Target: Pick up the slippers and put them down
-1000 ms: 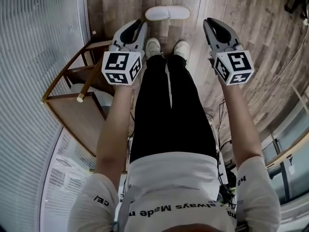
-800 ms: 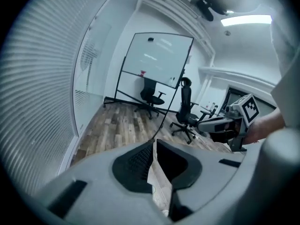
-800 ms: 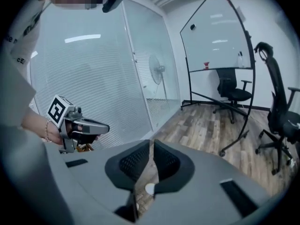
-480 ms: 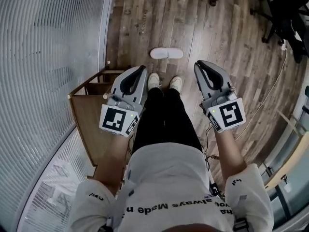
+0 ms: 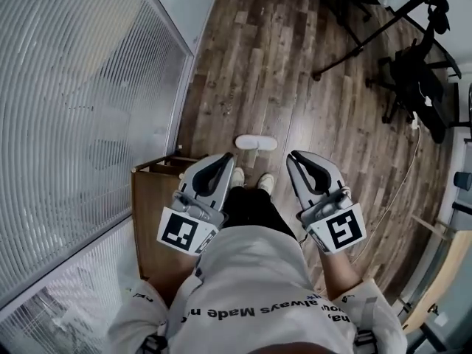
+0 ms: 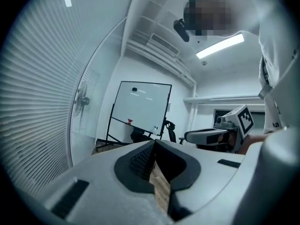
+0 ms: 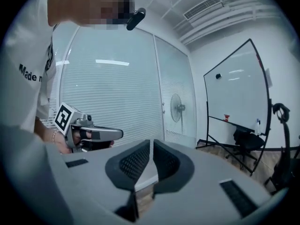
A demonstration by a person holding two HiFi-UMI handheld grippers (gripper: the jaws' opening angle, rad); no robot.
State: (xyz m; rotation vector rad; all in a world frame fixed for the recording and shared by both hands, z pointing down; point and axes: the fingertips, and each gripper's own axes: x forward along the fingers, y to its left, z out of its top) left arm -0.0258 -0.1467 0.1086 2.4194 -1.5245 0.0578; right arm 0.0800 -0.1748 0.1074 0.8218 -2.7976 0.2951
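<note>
The left gripper [image 5: 223, 158] and the right gripper [image 5: 295, 157], smooth grey shells with black, net-textured pads, are both closed tip to tip with nothing between them, either side of the person's white shoes [image 5: 237, 175]. Just past the toes, the slippers [image 5: 256, 143] lie flat, white and round-ended on the streaky brown plank floor [image 5: 280, 65], near a boxy wooden rack [image 5: 151, 198].
</note>
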